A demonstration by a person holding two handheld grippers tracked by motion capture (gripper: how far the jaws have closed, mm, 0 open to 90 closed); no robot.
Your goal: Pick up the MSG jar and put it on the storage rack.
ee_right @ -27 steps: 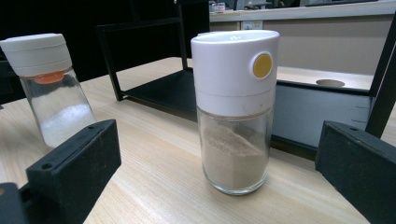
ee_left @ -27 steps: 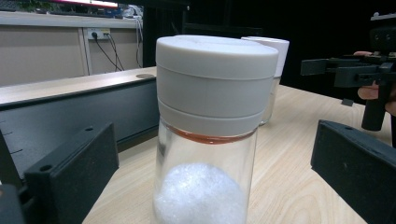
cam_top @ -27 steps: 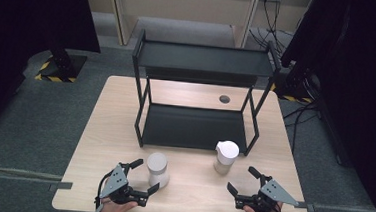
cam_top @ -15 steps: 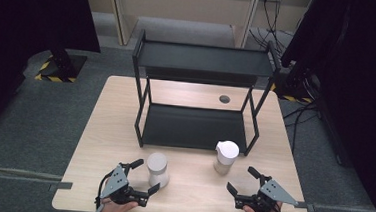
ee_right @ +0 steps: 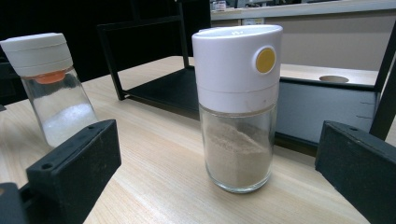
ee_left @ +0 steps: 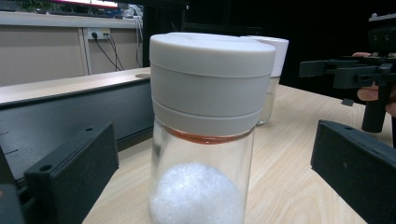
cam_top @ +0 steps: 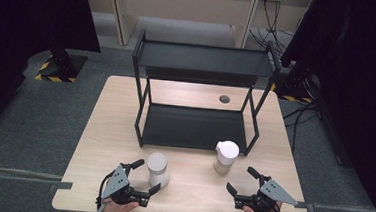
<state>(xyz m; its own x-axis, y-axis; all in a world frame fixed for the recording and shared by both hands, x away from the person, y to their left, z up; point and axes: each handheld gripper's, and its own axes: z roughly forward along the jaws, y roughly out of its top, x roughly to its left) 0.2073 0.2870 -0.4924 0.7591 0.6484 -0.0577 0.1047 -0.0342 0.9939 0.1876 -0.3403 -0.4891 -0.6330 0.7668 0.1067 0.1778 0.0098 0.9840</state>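
Observation:
A glass shaker with a pale grey lid [cam_top: 157, 167] holds white grains and stands near the table's front left. My left gripper [cam_top: 146, 176] is open around it. In the left gripper view the shaker [ee_left: 205, 116] rises close between the two black fingers [ee_left: 70, 172], with gaps on both sides. A second glass shaker [cam_top: 225, 156] has a white lid with a yellow button and holds beige powder. My right gripper [cam_top: 240, 180] is open just in front of it. In the right gripper view this shaker [ee_right: 238, 107] stands ahead of the fingers [ee_right: 70, 163], untouched.
A black two-tier rack [cam_top: 204, 62] stands across the back half of the wooden table [cam_top: 115, 111], its lower shelf [cam_top: 194, 129] just behind the shakers. A round cable hole [cam_top: 224, 99] lies behind the rack. Dark curtains and cables surround the table.

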